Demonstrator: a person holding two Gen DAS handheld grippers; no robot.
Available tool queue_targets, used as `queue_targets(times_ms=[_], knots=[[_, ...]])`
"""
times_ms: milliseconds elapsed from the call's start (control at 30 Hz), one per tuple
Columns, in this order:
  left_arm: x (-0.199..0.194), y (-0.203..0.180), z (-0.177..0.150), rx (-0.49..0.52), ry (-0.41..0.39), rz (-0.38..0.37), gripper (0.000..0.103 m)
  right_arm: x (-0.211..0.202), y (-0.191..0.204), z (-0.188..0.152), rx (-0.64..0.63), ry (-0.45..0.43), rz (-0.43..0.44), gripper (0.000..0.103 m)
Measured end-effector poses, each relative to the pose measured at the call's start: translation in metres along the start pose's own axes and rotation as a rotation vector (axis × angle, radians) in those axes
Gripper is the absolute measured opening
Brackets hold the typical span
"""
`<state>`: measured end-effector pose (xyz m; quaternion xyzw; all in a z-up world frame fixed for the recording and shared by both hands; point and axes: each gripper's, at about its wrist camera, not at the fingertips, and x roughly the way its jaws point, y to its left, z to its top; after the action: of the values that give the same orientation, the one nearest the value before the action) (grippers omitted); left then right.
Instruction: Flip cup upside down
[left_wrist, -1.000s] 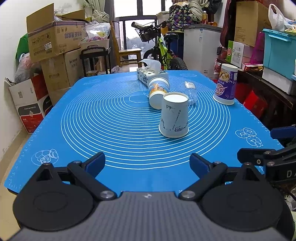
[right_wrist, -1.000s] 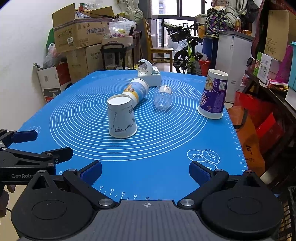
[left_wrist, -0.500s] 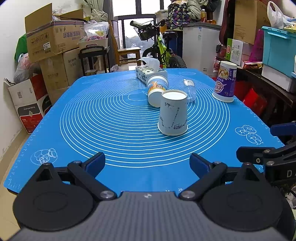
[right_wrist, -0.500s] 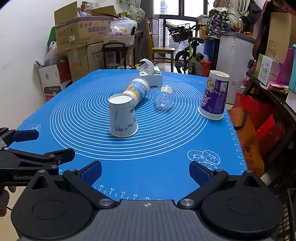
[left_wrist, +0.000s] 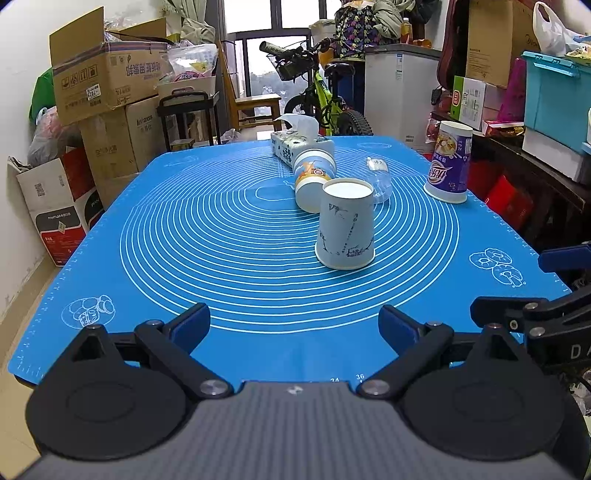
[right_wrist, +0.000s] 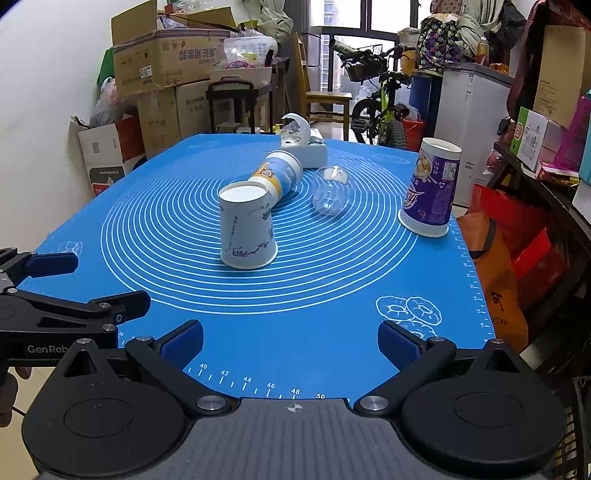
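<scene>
Standing mouth-down on the blue mat (left_wrist: 221, 258) of the bench, white paper cup (left_wrist: 345, 223), both left hand-held gripper (left_wrist: 294, 325) and right hand-held gripper (right_wrist: 290, 341) released, well apart from it, purple cup (right_wrist: 430, 192) upside down at right.

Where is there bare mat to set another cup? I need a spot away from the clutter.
The mat is bare left of the white cup, out to its left edge, and along the near edge before both open grippers. It is crowded behind that cup: a lying cup, a clear glass and a tissue box.
</scene>
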<state>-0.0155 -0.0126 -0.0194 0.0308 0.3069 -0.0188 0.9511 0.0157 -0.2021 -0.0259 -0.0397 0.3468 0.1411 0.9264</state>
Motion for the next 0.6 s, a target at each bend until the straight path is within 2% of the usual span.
queue_targets(times_ms=[600], knots=[[-0.0004,0.0009,-0.0025,0.007,0.003,0.001,0.097,0.0003,0.0003,-0.0004,-0.001,0.003,0.000,0.100]])
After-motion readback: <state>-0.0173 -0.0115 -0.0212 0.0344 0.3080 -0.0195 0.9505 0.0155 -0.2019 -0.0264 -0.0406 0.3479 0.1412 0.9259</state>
